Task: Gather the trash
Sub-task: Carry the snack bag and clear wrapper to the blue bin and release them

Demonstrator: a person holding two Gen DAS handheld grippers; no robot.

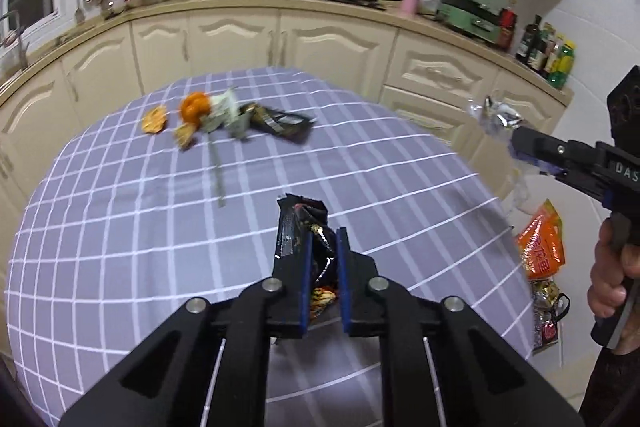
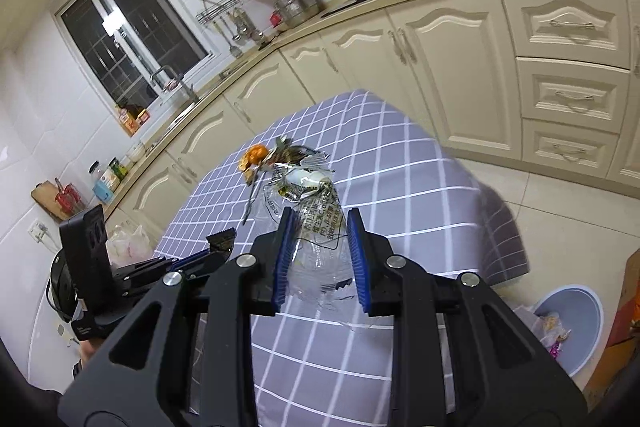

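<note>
Left gripper: clamped on crumpled black foil snack wrapper, above purple checked tablecloth. Right gripper: pinching clear crinkled plastic wrapper. Orange peel on far tablecloth.

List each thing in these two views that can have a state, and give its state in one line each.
left gripper: shut on black wrapper
right gripper: shut on clear wrapper
blue bin: open, trash inside
orange peel: lying on the table
dark wrapper: lying uncollected
cabinet doors: closed
</note>
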